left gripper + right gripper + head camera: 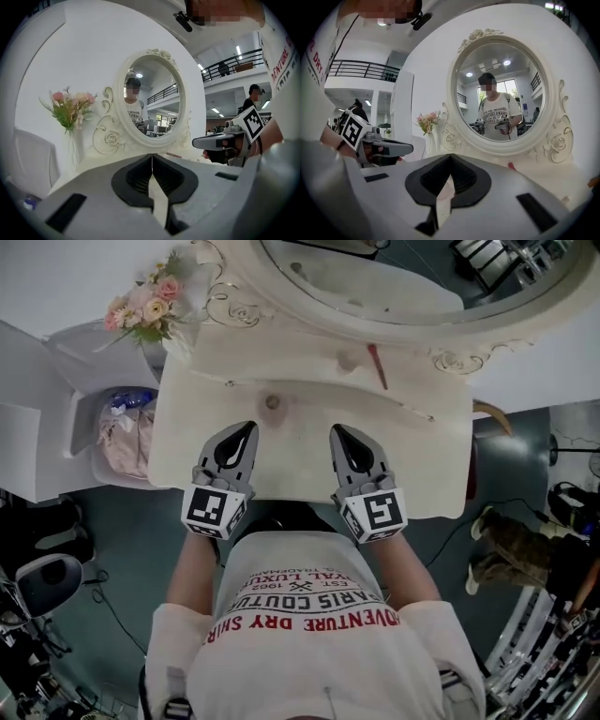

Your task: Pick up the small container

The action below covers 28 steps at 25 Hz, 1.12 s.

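Left gripper (247, 428): jaws pressed together, nothing between them. It hovers over the front of the dressing table (427, 460).
Right gripper (338, 432): jaws also closed and empty, level with the left one at its 3 o'clock.
Small container (272, 403): sits on the tabletop just ahead of the left jaw tips, in front of the curved line that crosses the top.
Key bearing: I read the container at about 1 o'clock from the left tips and near. From the right tips it lies at 10 o'clock and noticeably farther off.
Nearer tool: the left, in my judgement, so I would make the reach with that one.
Long axis: none I can make out. It looks round from above, so any approach angle should do.
First need: the jaws must spread before they can go around it.
Gripper views: neither shows the container, which is hidden below the jaw bodies.
Open room: bare tabletop on all sides of the container.
Neighbours: the red stick (378, 367) lies at its 2 o'clock, well apart. The flowers (145, 310) stand at 10 o'clock by the back left corner.
Edges: the front edge runs under both gripper bodies, and the mirror (151, 98) closes off 12 o'clock.
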### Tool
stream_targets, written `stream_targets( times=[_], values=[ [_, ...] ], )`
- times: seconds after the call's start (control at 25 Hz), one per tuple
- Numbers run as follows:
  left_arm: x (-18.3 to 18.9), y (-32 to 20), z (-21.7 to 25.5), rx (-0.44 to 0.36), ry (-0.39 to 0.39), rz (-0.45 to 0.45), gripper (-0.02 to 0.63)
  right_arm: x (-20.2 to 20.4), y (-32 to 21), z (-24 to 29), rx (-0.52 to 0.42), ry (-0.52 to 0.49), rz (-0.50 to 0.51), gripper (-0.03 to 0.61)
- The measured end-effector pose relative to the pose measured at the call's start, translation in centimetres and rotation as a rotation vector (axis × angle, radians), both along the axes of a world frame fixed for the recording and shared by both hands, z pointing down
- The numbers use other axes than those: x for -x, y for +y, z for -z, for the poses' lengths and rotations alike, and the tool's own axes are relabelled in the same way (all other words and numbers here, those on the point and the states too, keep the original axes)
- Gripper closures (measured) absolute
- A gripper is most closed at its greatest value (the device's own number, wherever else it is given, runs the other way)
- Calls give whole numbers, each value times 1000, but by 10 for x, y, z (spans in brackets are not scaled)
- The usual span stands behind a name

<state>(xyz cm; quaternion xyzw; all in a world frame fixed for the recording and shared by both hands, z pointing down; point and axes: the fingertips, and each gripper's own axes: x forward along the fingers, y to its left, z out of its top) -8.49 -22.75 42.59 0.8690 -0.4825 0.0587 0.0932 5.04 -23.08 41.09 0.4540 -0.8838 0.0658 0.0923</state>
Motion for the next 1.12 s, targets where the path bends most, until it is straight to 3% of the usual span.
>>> stream_targets(
  times=[0.16,0.6,0.76,1.12],
  values=[
    [-10,-18,-28,39,-14,-23,601,2,-20,-22,33,-1,55,580],
    [-29,-56,-109,172,-102,-62,377,10,-56,-69,98,0,96,580],
    [-33,-71,-122,161,-133,-75,371,7,-68,-77,101,4,87,580],
    [-45,-87,-139,156,-109,-107,390,-20,-87,-89,116,11,36,580]
  ],
)
